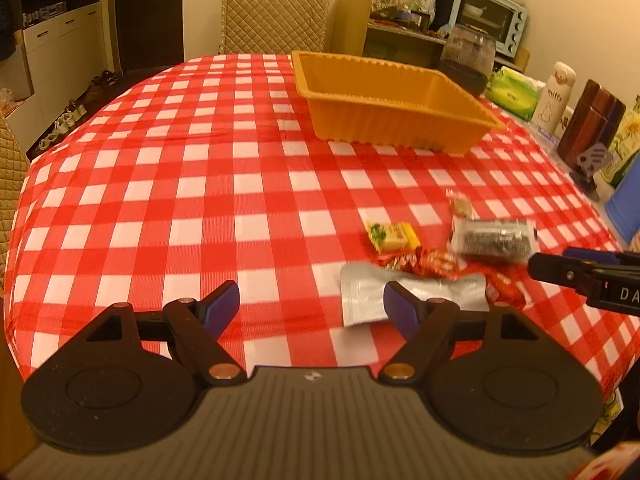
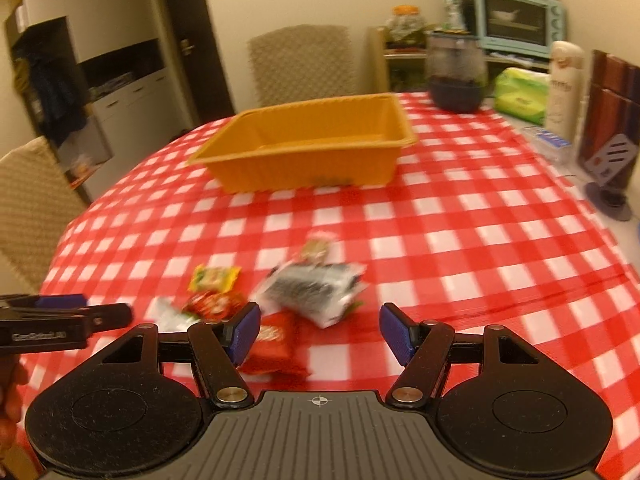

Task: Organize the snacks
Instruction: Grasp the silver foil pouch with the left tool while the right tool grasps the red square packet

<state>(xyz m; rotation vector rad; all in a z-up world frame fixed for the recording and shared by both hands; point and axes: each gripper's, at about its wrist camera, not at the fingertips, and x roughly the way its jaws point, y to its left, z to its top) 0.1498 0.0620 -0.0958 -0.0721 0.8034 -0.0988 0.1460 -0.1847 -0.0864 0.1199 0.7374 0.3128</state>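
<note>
An empty orange tray (image 1: 396, 120) (image 2: 304, 160) stands on the red checked tablecloth at the far side. Loose snacks lie nearer: a yellow packet (image 1: 394, 236) (image 2: 214, 278), a grey-black packet (image 1: 494, 240) (image 2: 316, 292), red wrappers (image 1: 424, 265) (image 2: 272, 342), a silver pouch (image 1: 400, 296) and a small brown packet (image 1: 460, 205). My left gripper (image 1: 312, 302) is open and empty, just left of the silver pouch. My right gripper (image 2: 320, 330) is open and empty, above the table just right of a red wrapper; it shows at the right edge of the left wrist view (image 1: 588, 276).
Along the table's right edge stand a dark jar (image 1: 466, 58), a green tissue pack (image 1: 514, 94), a white bottle (image 1: 556, 96) and a brown wooden box (image 1: 590, 124). A quilted chair (image 1: 274, 16) stands behind the table. A toaster oven (image 1: 490, 16) sits on a shelf.
</note>
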